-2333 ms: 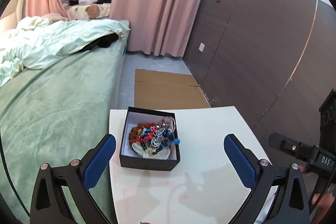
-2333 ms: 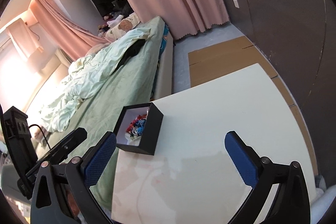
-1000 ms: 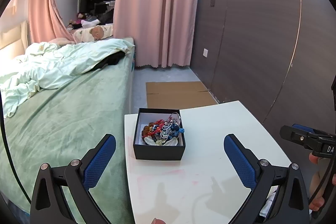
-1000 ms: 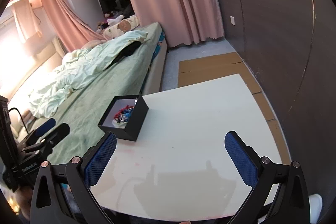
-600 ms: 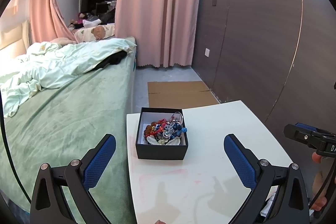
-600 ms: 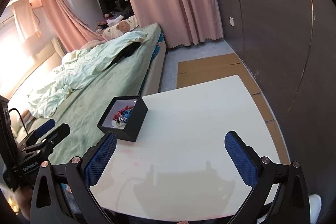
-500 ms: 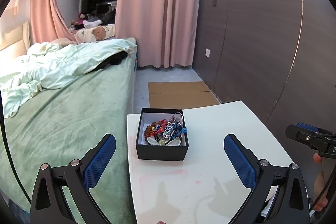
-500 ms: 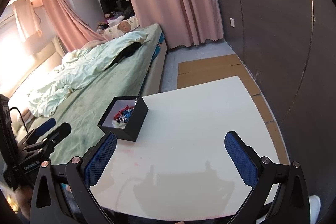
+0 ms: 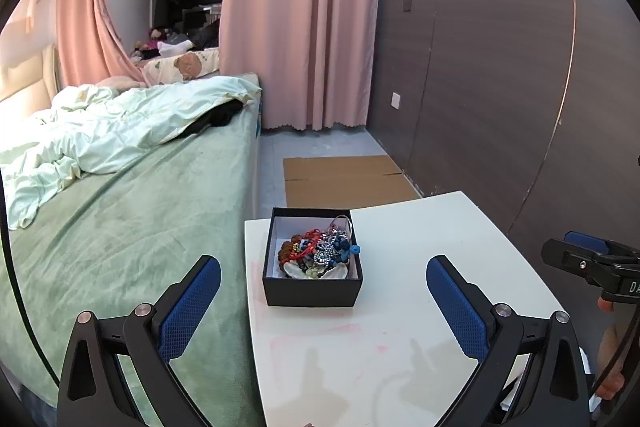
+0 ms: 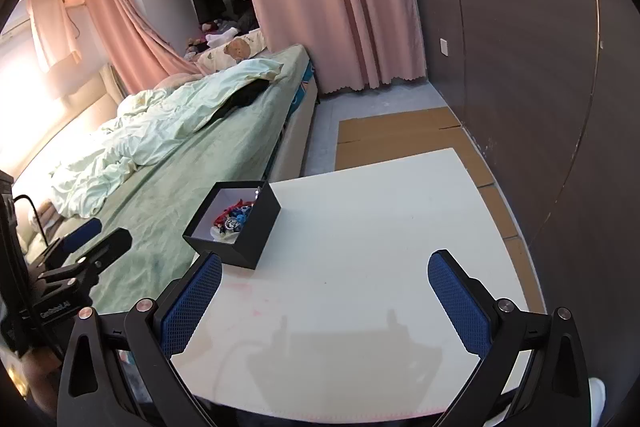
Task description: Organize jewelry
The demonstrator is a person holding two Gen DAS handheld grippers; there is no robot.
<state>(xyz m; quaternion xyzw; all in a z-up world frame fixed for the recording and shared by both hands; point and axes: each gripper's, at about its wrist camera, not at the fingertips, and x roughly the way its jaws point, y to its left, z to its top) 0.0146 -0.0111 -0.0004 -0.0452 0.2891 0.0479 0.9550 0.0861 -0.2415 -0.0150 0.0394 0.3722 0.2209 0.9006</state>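
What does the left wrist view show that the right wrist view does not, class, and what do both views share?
Only the left wrist view looks straight down into the open black square box, showing the whole tangle of red, blue and silver bead jewelry, and it catches the right claw at its edge. Only the right wrist view shows the far right edge of the white table and the left claw beside the bed. Both share the box, the table, the green bed, the pink curtains and the flat brown cardboard on the floor.

A white table beside the green bed carries one open black jewelry box near its bedside edge.
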